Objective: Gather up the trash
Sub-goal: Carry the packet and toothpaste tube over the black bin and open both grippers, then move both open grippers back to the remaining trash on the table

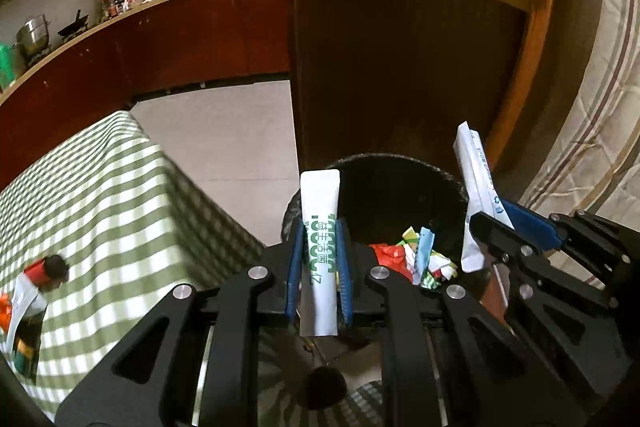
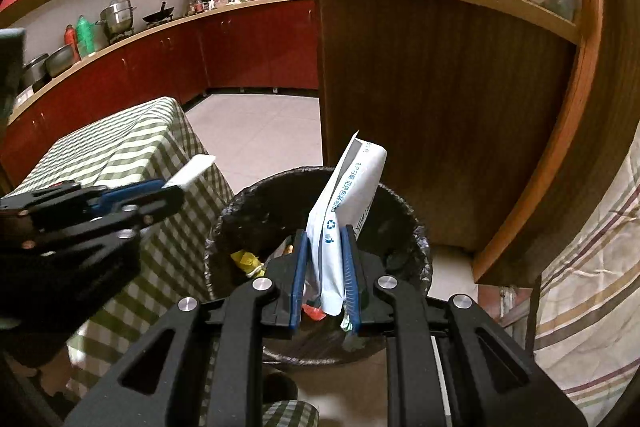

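Note:
My left gripper (image 1: 320, 259) is shut on a white sachet with green print (image 1: 321, 227), held upright at the near rim of the black-lined trash bin (image 1: 452, 175). My right gripper (image 2: 326, 267) is shut on a white pouch with blue print (image 2: 348, 195), which stands above the bin (image 2: 240, 199). In the left wrist view the right gripper (image 1: 492, 227) and its pouch (image 1: 476, 183) show over the bin's right side. The left gripper (image 2: 168, 187) and its sachet (image 2: 192, 167) appear at the left of the right wrist view, over the table's edge. Colourful wrappers (image 1: 416, 255) lie inside the bin.
A table with a green checked cloth (image 1: 112, 195) stands left of the bin, with a small red and black container (image 1: 48, 269) and packets on it. A brown wooden counter panel (image 1: 400, 67) rises behind the bin. A striped curtain (image 2: 592, 267) hangs at the right.

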